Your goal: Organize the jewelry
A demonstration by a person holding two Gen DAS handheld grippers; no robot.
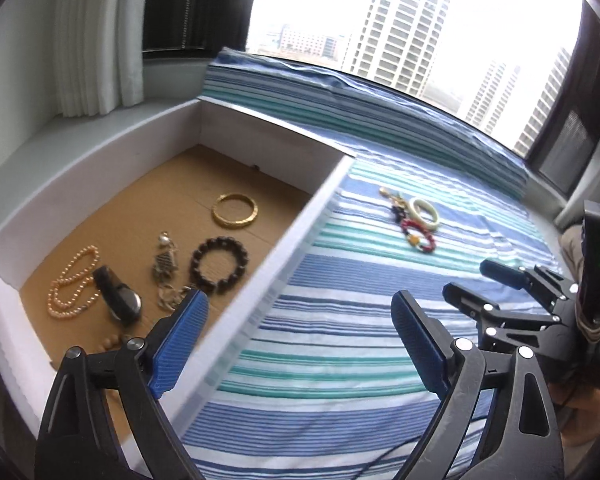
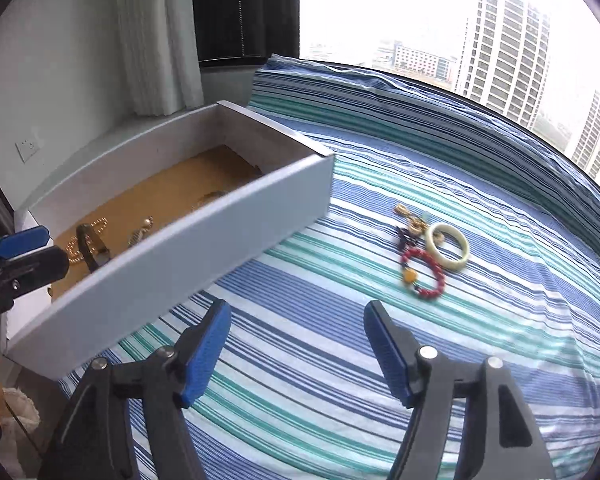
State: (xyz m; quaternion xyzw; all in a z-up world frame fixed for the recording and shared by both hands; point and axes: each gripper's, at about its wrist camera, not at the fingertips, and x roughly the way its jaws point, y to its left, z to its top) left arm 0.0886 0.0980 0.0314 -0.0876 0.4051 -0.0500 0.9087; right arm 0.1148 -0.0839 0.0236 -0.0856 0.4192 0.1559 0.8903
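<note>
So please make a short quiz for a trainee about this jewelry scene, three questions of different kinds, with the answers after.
1. True or false: the gold bangle lies inside the white box.
2. Multiple choice: which piece is on the striped cloth? A) the dark bead bracelet B) the red bead bracelet C) the pearl string
3. Fill in: the left gripper and the right gripper both have their jaws ____ and hold nothing.

Key: 1 true; 2 B; 3 open.
</note>
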